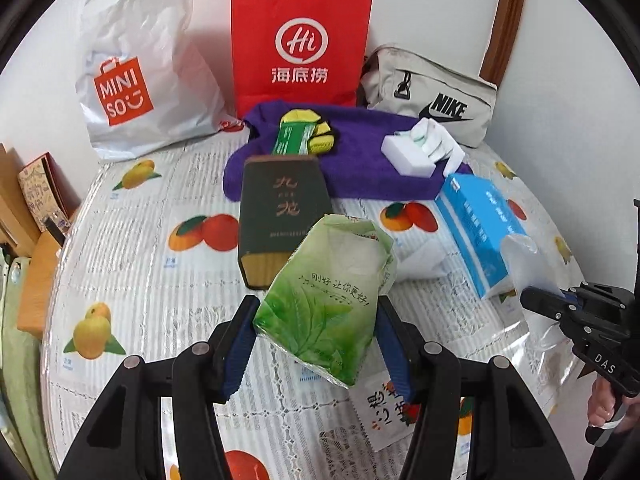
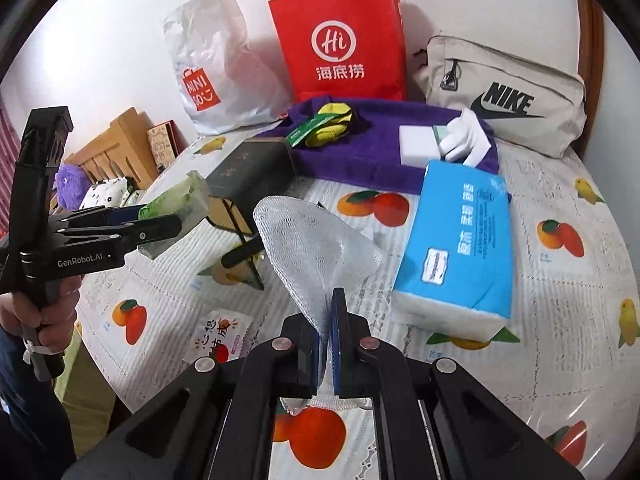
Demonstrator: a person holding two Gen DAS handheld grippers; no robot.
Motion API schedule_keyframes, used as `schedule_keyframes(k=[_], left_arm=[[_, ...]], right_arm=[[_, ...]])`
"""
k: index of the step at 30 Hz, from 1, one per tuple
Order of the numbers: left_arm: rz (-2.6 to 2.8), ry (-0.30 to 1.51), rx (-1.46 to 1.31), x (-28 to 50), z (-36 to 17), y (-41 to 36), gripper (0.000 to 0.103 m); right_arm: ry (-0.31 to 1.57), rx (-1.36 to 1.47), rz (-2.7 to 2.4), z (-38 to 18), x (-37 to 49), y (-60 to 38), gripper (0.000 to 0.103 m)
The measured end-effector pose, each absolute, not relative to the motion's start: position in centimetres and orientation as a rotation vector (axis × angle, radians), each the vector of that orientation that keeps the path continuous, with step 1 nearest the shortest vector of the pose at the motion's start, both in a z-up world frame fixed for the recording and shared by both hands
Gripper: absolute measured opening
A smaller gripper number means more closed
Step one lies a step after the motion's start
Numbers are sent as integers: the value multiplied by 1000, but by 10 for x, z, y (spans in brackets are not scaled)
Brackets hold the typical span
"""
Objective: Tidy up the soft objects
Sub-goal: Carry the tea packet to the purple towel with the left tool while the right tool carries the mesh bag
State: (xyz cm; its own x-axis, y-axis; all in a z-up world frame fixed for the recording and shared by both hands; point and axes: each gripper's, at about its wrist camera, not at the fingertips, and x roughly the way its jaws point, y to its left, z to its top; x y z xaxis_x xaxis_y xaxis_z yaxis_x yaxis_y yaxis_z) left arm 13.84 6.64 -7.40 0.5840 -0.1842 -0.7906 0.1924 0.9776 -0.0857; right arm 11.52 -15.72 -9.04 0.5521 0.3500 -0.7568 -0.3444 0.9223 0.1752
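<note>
left gripper (image 1: 316, 344) clamped on green tissue pack (image 1: 324, 300), right gripper (image 2: 329, 344) pinched shut on clear mesh bag (image 2: 316, 248), both raised over fruit-print worktop (image 2: 560, 300)

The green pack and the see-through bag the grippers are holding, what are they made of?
The green pack in the left gripper looks like thin glossy plastic film: it shines and crinkles at its ends. The see-through bag pinched in the right gripper seems clear soft plastic with a net-like pattern, possibly mesh.
</note>
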Motion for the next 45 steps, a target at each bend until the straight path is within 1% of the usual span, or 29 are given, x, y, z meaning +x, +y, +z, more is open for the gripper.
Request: schedule_keyframes(k=[13,25,45], left_arm=[[-191,909,-41,155,-54,63,56],[-127,902,-70,178,-42,75,56],[-127,920,-74,246,-44,68,56]], right_arm=[[859,10,389,-65,141,-179,5],[845,6,373,-56,168,-192,5],[838,4,337,-53,256,-198,5]])
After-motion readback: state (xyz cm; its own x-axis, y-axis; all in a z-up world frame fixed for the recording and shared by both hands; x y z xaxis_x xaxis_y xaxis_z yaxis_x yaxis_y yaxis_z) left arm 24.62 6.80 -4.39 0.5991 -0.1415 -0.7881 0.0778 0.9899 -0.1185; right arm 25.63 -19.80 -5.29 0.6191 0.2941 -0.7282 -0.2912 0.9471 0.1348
